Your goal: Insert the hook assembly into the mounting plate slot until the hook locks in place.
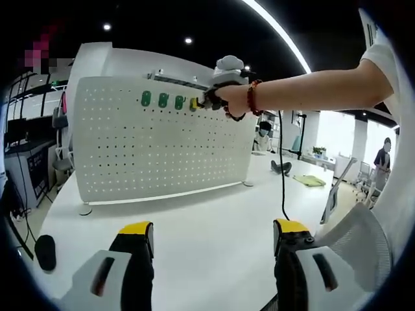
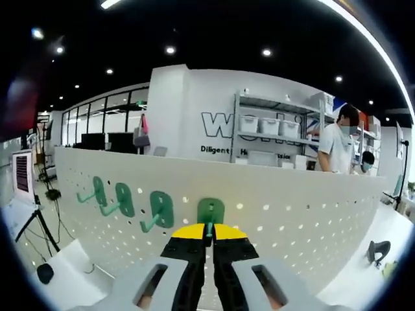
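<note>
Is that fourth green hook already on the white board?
On: the green plastic hook sits against the white perforated pegboard; right gripper jaws closed on it. Locked: cannot tell.

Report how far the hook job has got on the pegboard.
Done: three green hooks hang on the white pegboard. In hand: the right gripper, jaws closed, holds a fourth green hook against the board's top row. The left gripper is open over the table. Left: whether it has locked cannot be told.
</note>
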{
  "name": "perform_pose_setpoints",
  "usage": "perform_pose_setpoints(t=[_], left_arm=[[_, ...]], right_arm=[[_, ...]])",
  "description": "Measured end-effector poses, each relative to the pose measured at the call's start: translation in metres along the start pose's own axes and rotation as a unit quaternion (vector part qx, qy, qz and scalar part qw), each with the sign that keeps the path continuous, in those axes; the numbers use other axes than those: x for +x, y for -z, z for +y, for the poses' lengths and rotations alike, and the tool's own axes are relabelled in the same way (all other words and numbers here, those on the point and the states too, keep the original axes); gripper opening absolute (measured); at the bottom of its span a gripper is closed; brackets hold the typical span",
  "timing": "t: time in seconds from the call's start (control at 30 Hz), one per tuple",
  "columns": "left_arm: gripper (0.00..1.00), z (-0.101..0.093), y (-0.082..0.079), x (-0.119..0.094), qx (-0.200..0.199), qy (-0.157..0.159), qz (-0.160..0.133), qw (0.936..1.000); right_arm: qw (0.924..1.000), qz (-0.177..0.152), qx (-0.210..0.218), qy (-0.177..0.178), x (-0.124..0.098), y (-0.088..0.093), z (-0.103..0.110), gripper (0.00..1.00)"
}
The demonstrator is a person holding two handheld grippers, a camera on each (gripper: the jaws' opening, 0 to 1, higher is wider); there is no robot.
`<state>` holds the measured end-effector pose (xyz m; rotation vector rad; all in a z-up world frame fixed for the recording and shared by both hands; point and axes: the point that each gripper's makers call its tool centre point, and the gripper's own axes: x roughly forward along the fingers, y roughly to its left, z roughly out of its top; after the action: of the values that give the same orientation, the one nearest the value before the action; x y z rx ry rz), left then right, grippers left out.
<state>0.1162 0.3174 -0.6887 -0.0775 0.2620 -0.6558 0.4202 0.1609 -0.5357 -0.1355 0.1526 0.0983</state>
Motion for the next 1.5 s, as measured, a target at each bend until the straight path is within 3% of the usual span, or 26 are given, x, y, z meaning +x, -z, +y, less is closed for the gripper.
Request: perform_pose_setpoints(t=[0.1, 0.3, 0.57, 0.67, 0.97, 1.07, 1.1, 1.17, 1.5], left_arm=[[0.77, 0.000, 0.000, 0.000, 0.002, 0.000, 0.001, 1.0000], [0.77, -0.004, -0.002, 0.005, 0.005, 0.006, 0.001, 1.0000], [0.77, -0.004, -0.001, 0.004, 0.006, 0.006, 0.004, 1.0000], [0.77, -0.003, -0.001, 0.003, 0.005, 0.007, 0.003, 1.0000], [0.77, -0.005, -0.002, 0.006, 0.008, 0.012, 0.006, 0.9999], [0.77, -0.005, -0.002, 0.006, 0.010, 0.012, 0.007, 0.9999], [0.77, -0.005, -0.003, 0.006, 0.010, 0.011, 0.005, 0.9999], [0.77, -0.005, -0.003, 0.005, 0.008, 0.009, 0.004, 0.9999], [0.78, -0.009, -0.006, 0.005, 0.018, 0.013, 0.009, 0.9997]], right_arm=[[0.9996, 0.002, 0.026, -0.014, 0.000, -0.002, 0.000, 0.02], [0.9995, -0.008, 0.011, -0.029, 0.000, -0.009, 0.001, 0.04], [0.9992, 0.008, 0.015, -0.036, -0.001, 0.004, 0.004, 0.08], [0.9994, -0.016, -0.007, -0.029, -0.005, 0.000, 0.003, 0.04], [0.9993, -0.002, -0.011, -0.035, -0.002, 0.005, 0.004, 0.02], [0.9991, 0.010, -0.008, -0.040, -0.002, 0.012, 0.006, 0.00], [0.9985, 0.029, 0.007, -0.046, -0.003, 0.020, 0.006, 0.00], [0.9985, 0.025, 0.007, -0.048, -0.003, 0.025, 0.004, 0.00], [0.9958, 0.005, 0.006, -0.091, -0.011, 0.039, 0.008, 0.16]])
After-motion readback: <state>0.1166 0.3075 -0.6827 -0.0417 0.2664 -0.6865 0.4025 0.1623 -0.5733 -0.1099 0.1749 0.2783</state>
